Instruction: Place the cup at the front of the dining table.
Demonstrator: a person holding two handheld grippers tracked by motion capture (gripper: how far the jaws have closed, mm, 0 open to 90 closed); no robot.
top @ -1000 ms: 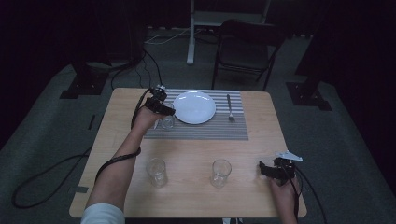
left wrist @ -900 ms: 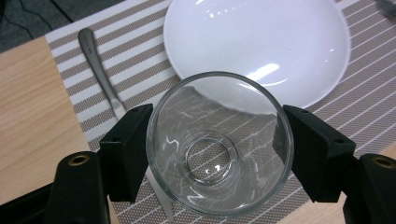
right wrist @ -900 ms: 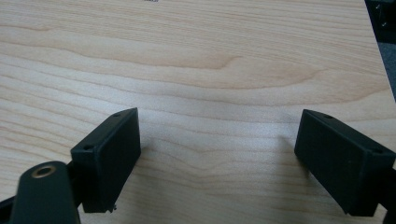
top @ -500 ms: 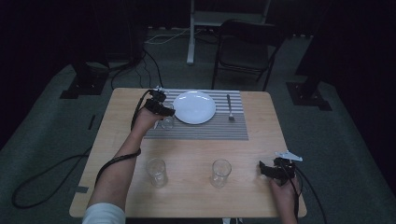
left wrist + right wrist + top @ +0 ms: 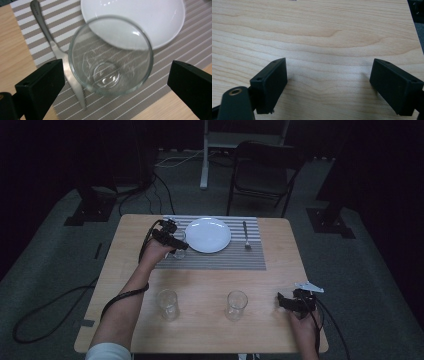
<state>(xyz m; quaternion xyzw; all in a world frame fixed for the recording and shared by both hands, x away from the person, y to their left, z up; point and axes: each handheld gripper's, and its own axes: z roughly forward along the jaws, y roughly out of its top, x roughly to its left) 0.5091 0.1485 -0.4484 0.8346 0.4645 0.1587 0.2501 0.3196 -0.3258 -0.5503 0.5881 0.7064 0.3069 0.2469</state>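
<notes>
Striped placemat (image 5: 175,50) on the wooden table: left gripper (image 5: 112,82), jaws just sprung wide, straddles the upright glass (image 5: 111,56) untouched beside the white plate (image 5: 150,20); right gripper (image 5: 329,82) rests open.

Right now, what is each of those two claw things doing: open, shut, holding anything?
Left gripper: jaws just opened, standing apart from the glass between them.
Right gripper: open, nothing between its jaws.

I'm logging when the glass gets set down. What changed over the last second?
The left gripper has just been opening its jaws, letting go of the glass, which stands free between them on the striped placemat beside the plate. The right gripper, open over the table, stayed put.
</notes>
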